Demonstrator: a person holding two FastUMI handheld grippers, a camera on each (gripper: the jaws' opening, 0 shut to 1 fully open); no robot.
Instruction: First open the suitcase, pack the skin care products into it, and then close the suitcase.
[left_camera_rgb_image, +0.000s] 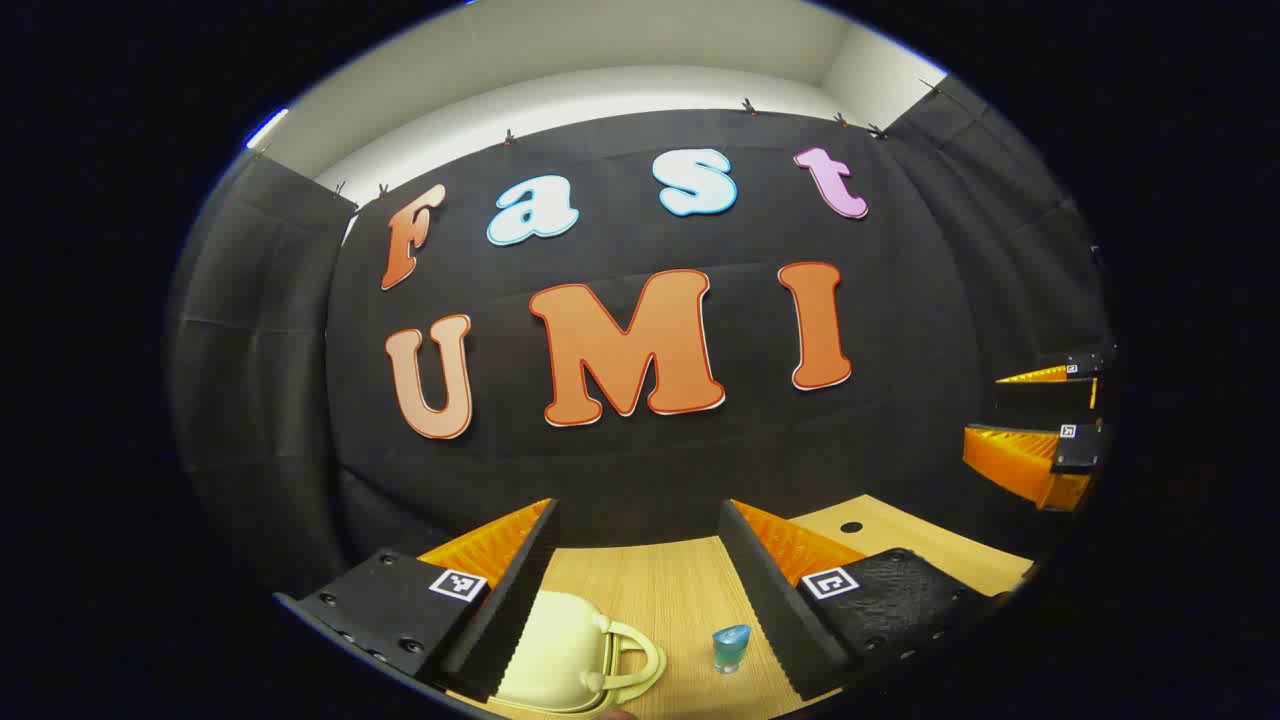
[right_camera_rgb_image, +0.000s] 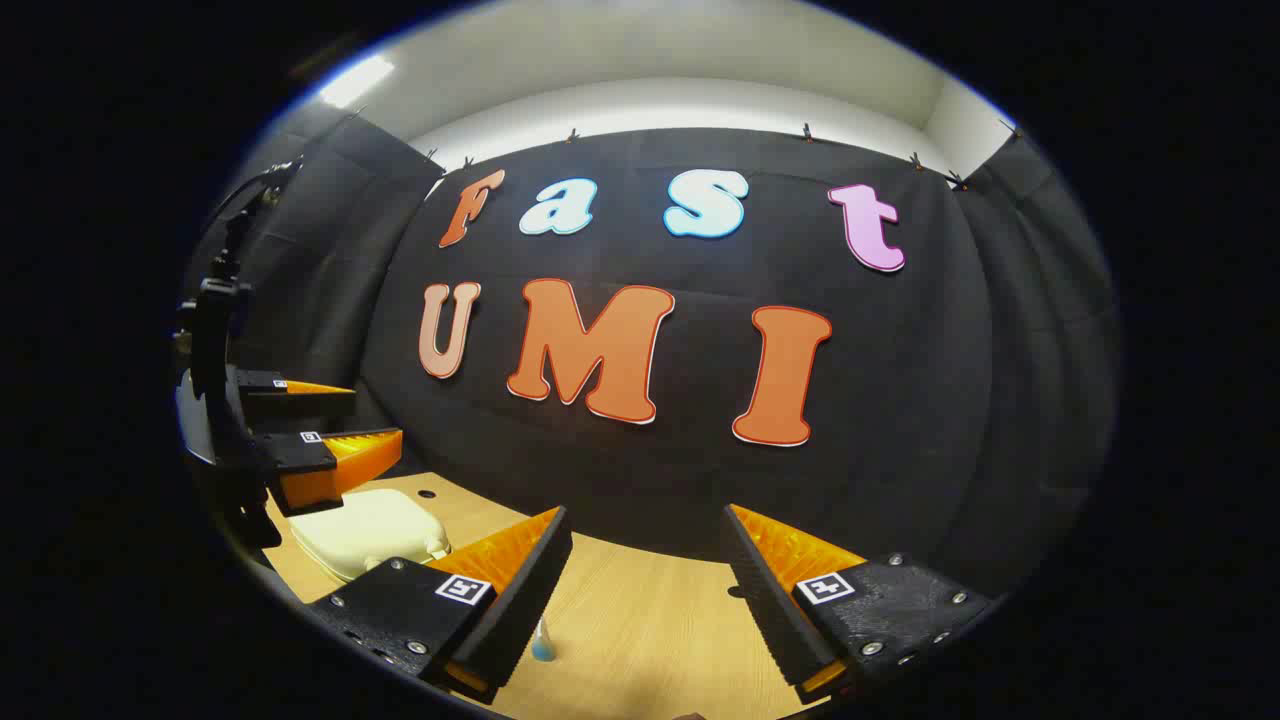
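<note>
A small cream suitcase with a looped handle lies closed on the wooden table, low in the left gripper view, partly behind my left finger. A little blue skin care bottle stands to its right. My left gripper hovers above both, open and holding nothing. In the right gripper view my right gripper is open and empty above the table; the suitcase lies to its left and the blue bottle peeks out beside my left finger. The left gripper hangs over the suitcase there. The right gripper shows open at the far right.
The wooden table runs back to the black cloth wall close behind. Small round holes mark the tabletop near its back edge. Bare wood lies between my right gripper's fingers.
</note>
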